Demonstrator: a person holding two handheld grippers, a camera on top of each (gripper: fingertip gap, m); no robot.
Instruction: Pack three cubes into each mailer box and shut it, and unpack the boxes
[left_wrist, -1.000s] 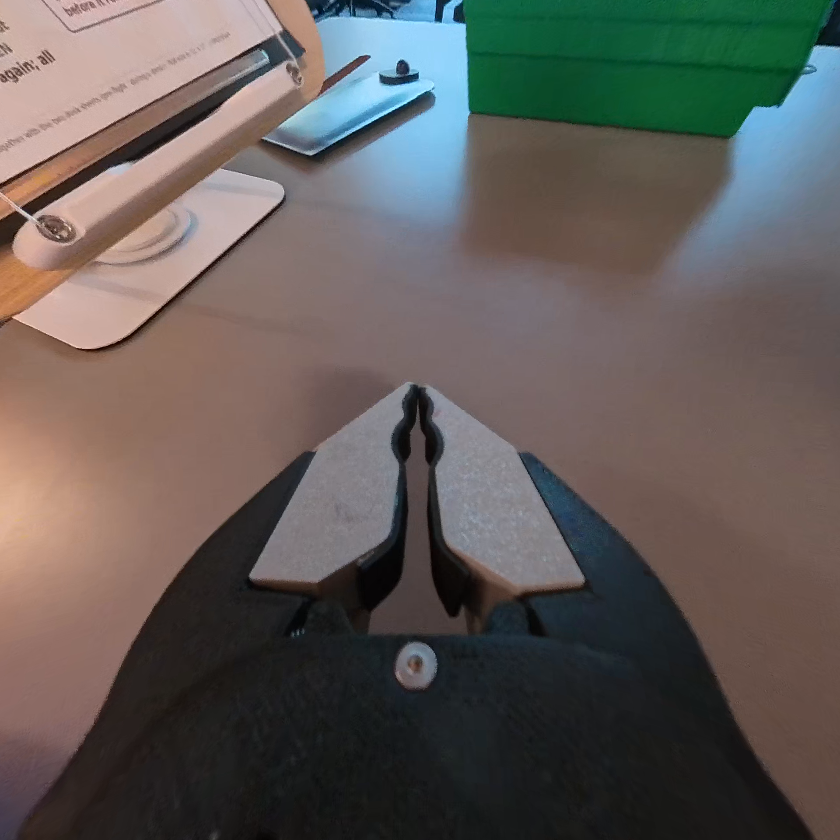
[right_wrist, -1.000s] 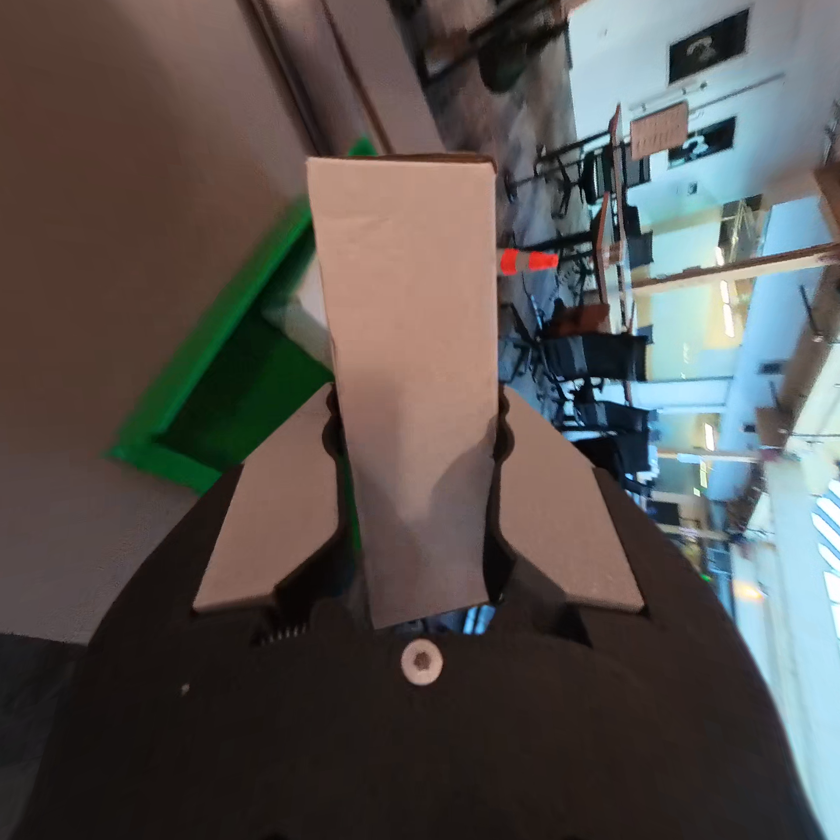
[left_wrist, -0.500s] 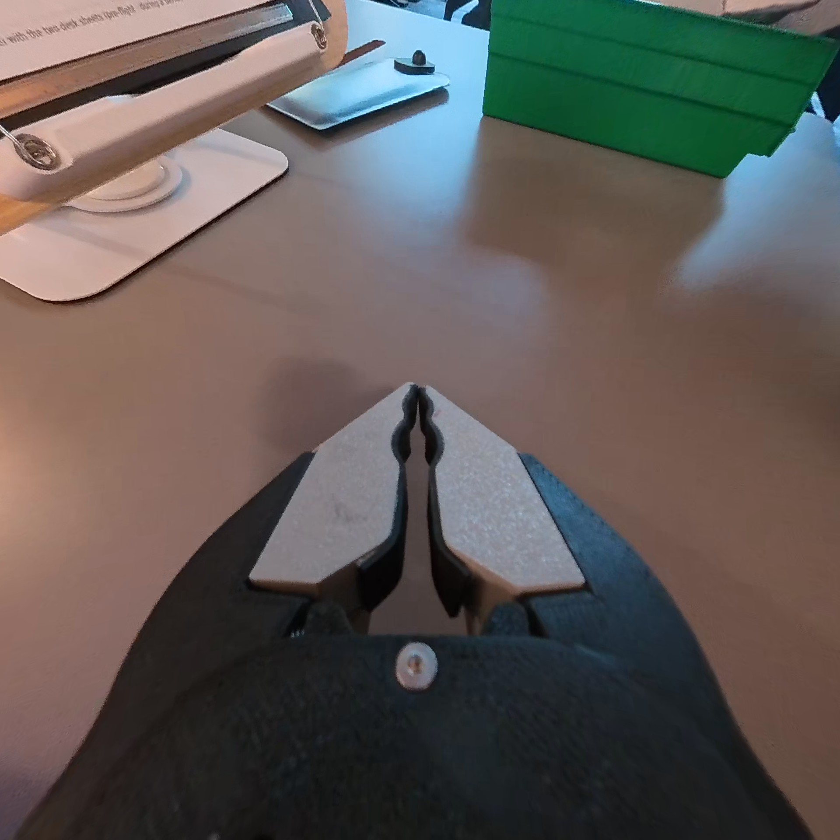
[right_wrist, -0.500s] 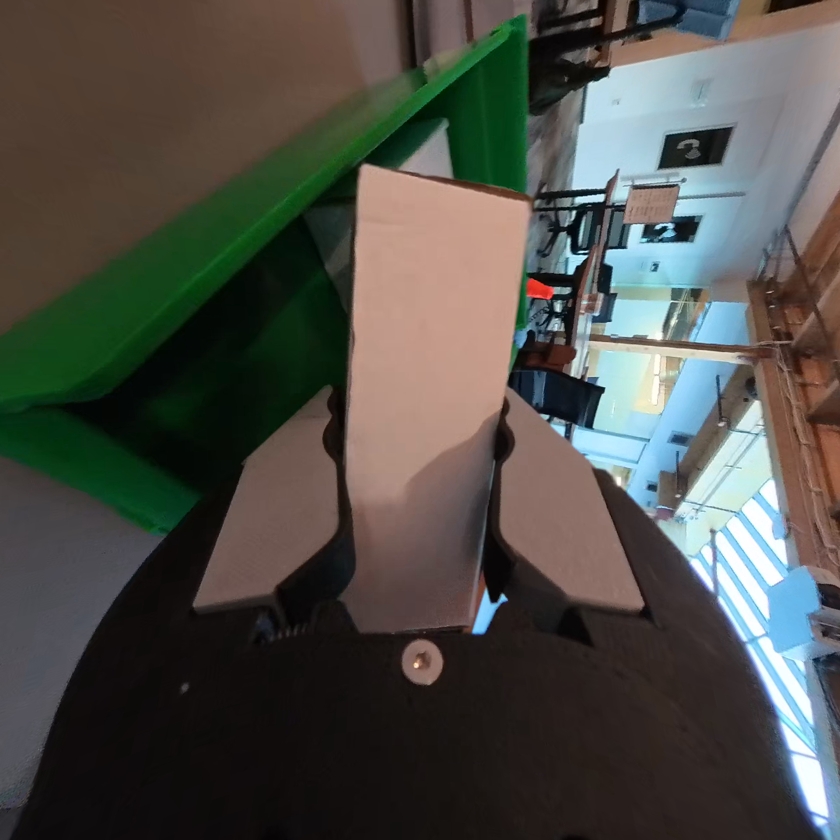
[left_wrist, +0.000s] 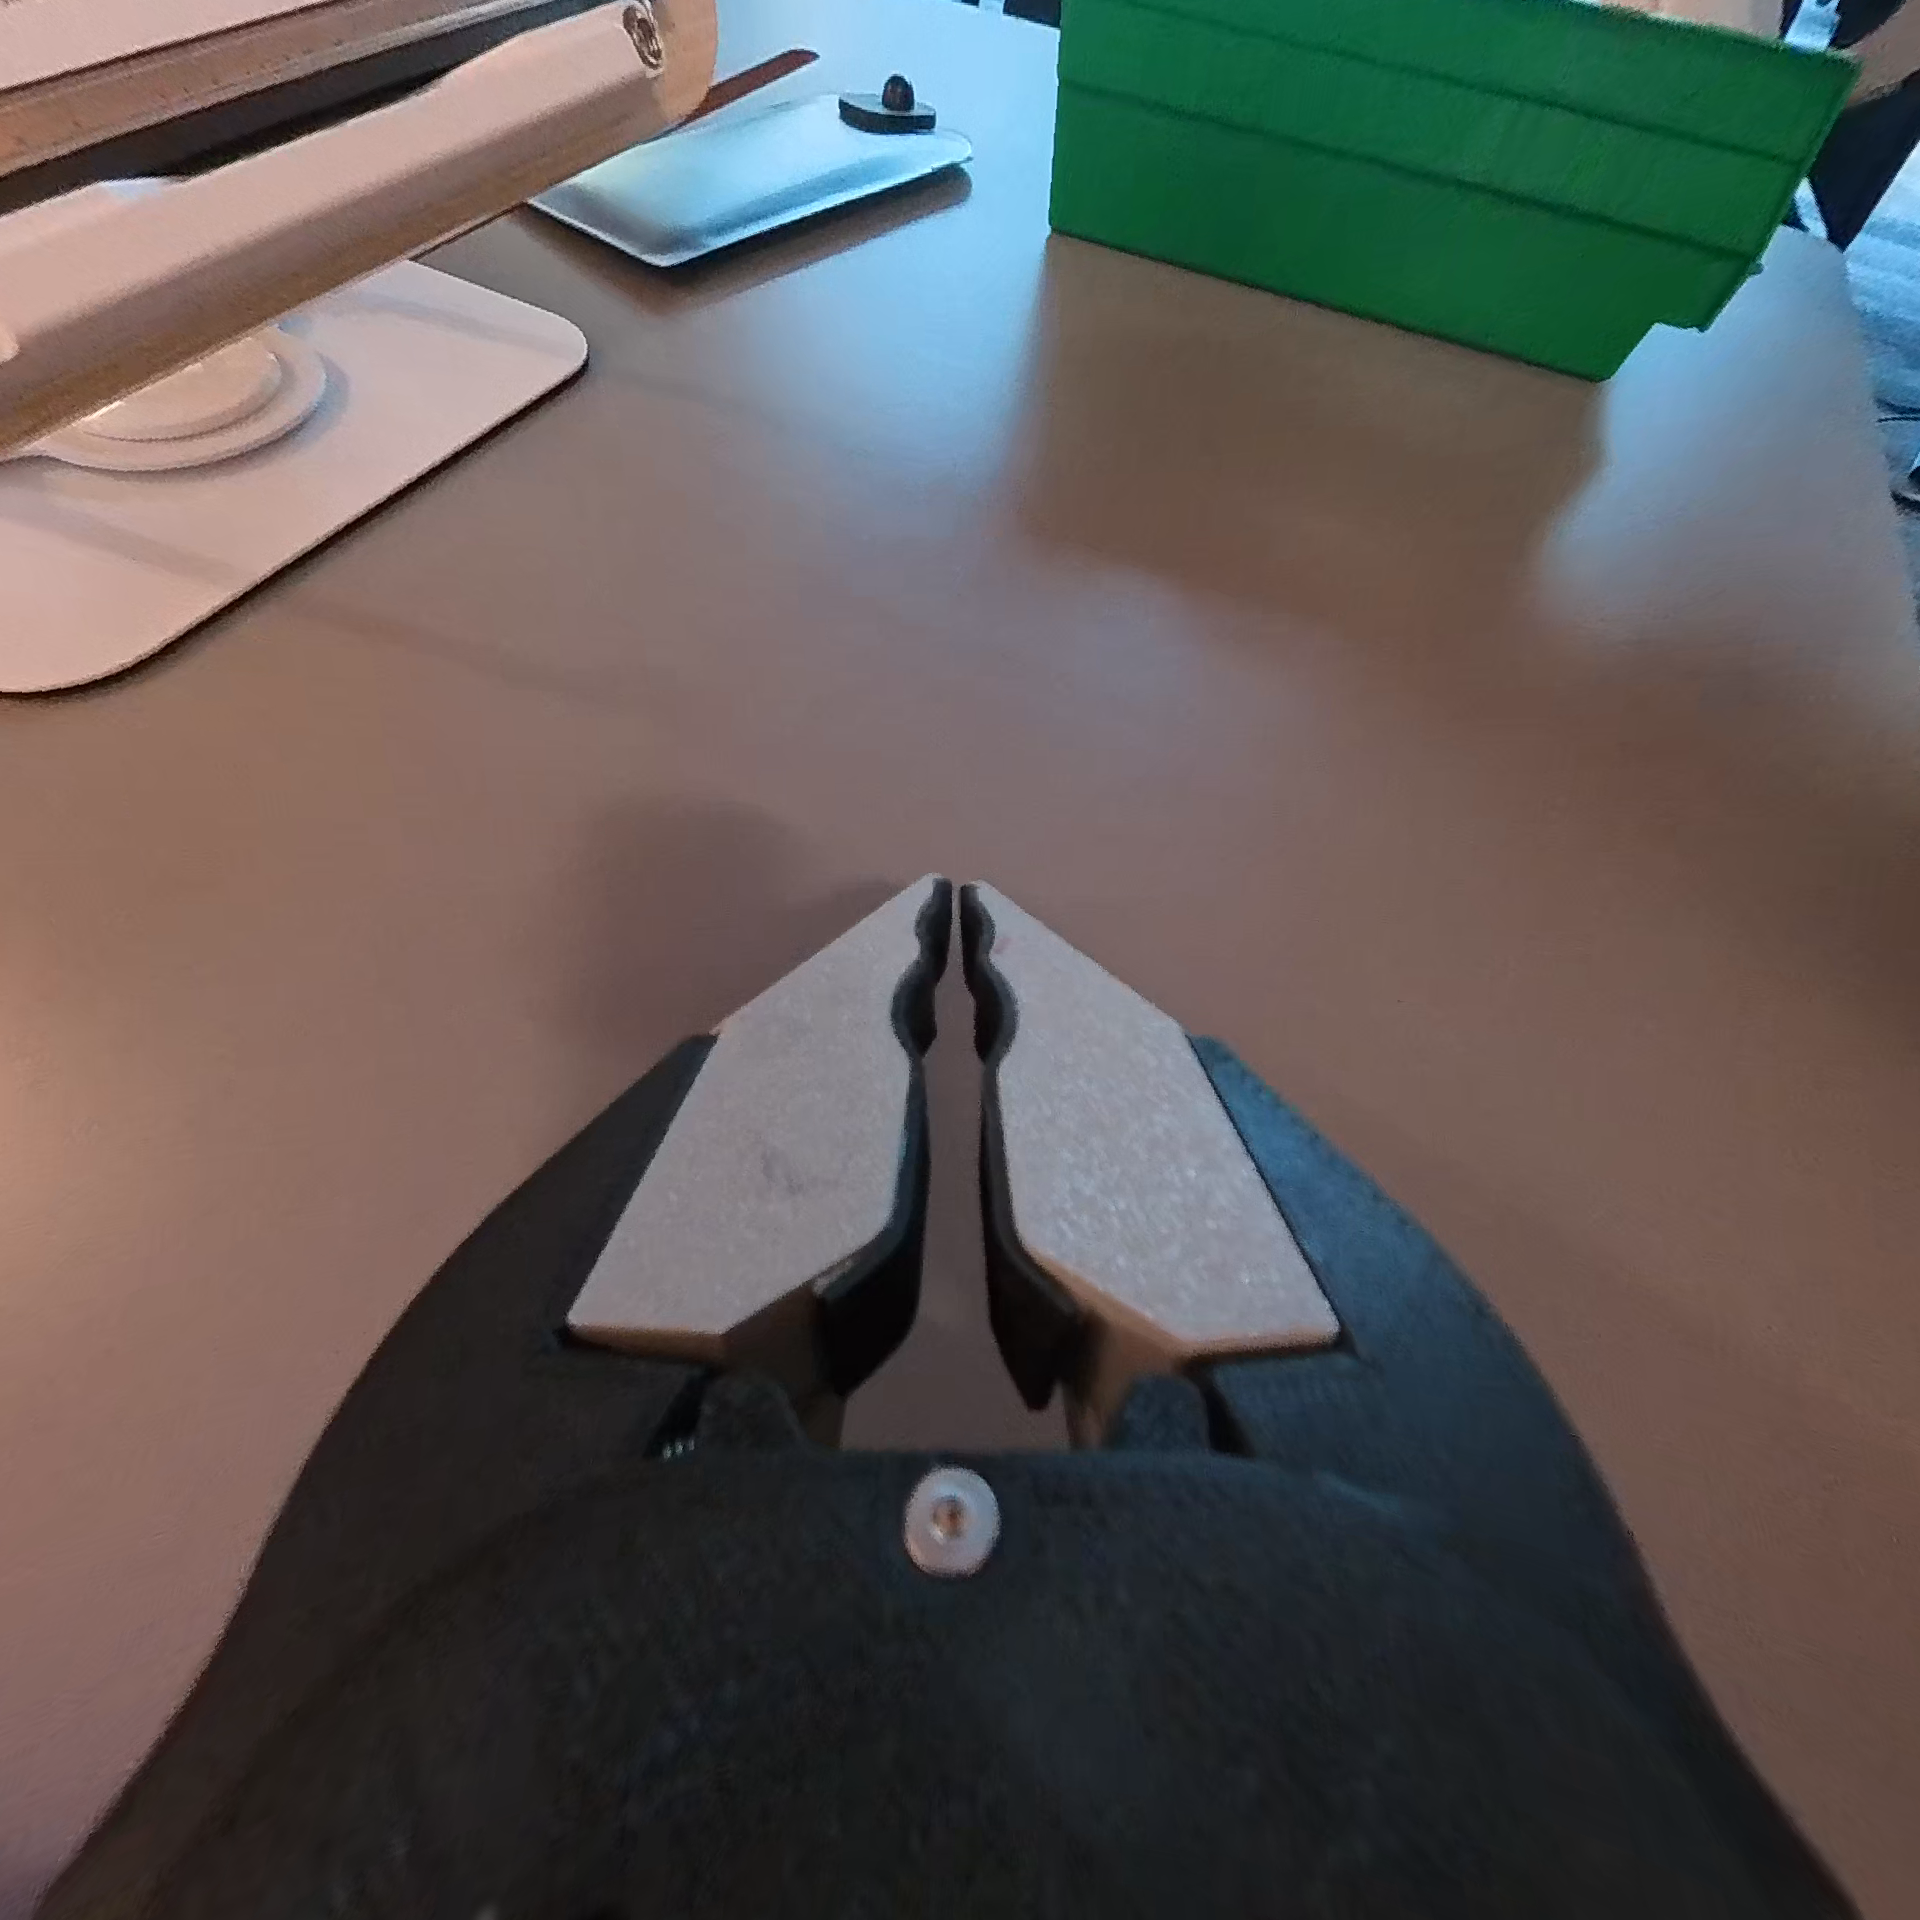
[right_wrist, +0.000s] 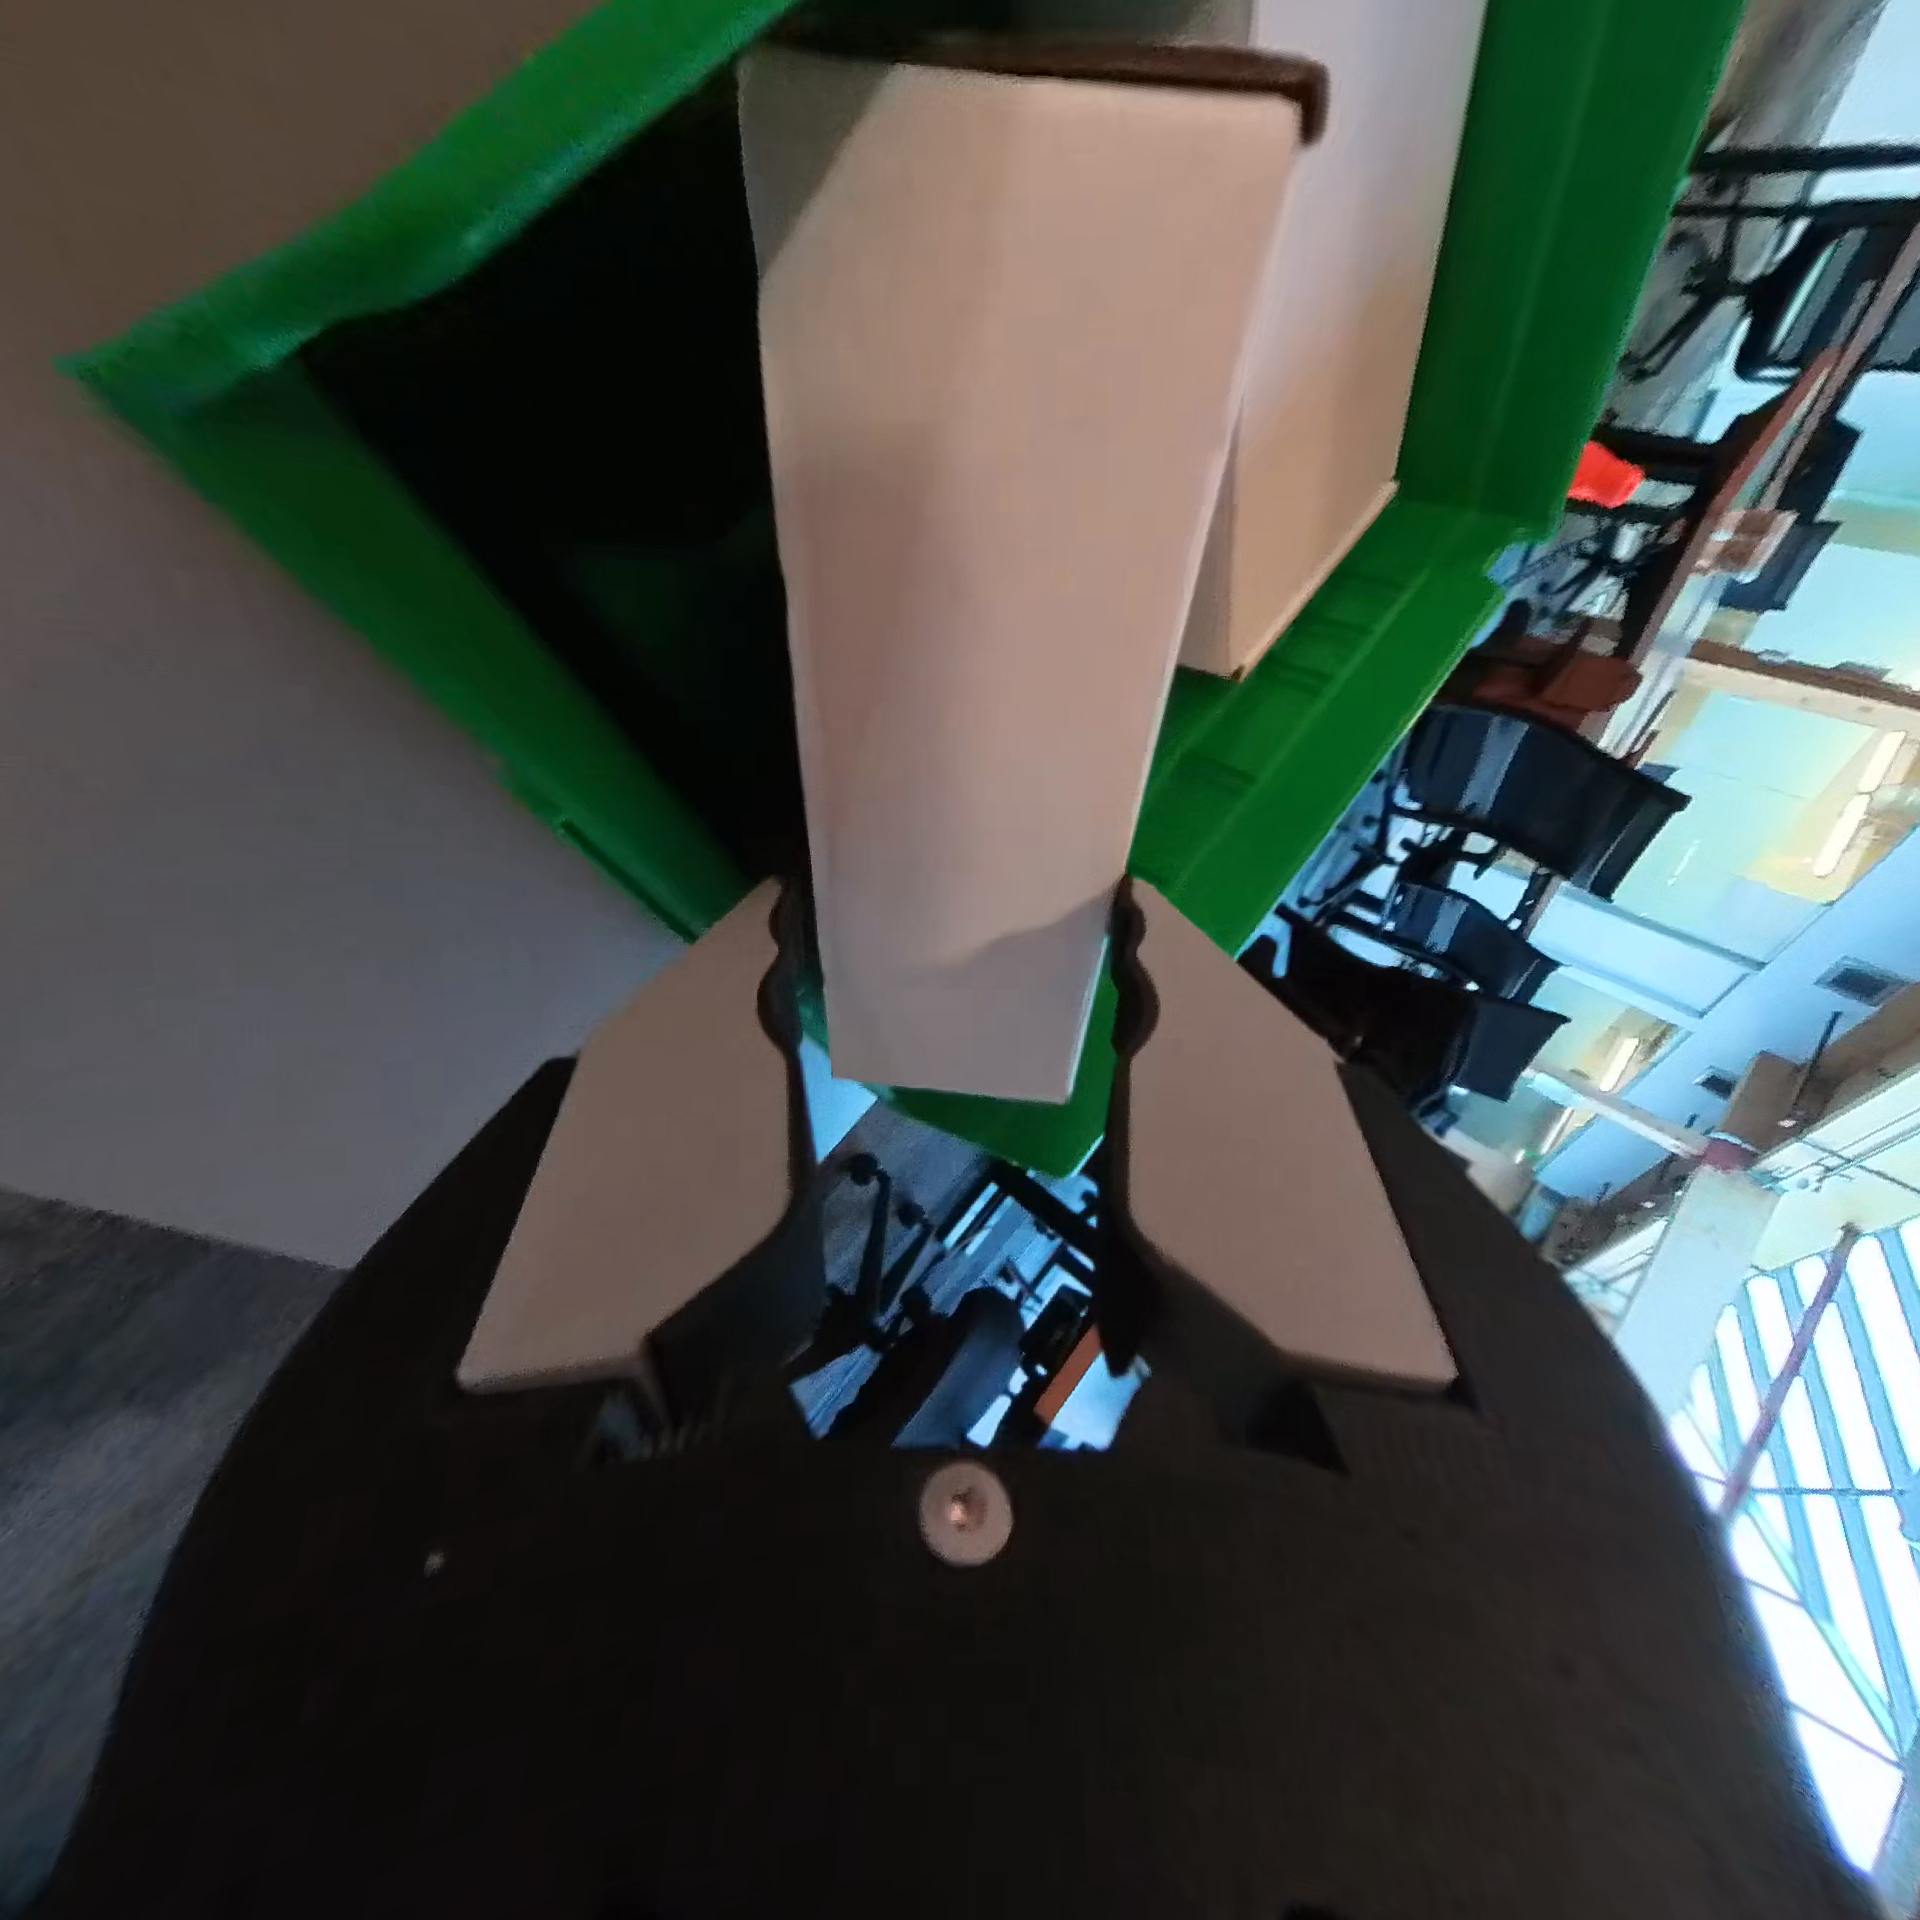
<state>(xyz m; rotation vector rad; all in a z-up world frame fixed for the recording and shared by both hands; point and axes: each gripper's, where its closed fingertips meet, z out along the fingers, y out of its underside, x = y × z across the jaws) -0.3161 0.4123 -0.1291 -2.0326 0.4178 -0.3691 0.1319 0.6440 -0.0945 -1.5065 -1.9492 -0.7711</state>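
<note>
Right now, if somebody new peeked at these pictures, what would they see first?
First, the pale mailer box pinched between the fingers of the right gripper, poking toward the open top of the bright green bin, where another pale box sits. In the left wrist view the same green bin glows at the table's far right, and the left gripper is shut and empty.

Open office: brown desk (left_wrist: 1143, 675), black chairs (right_wrist: 1538, 800), big windows (right_wrist: 1787, 1382).
</note>
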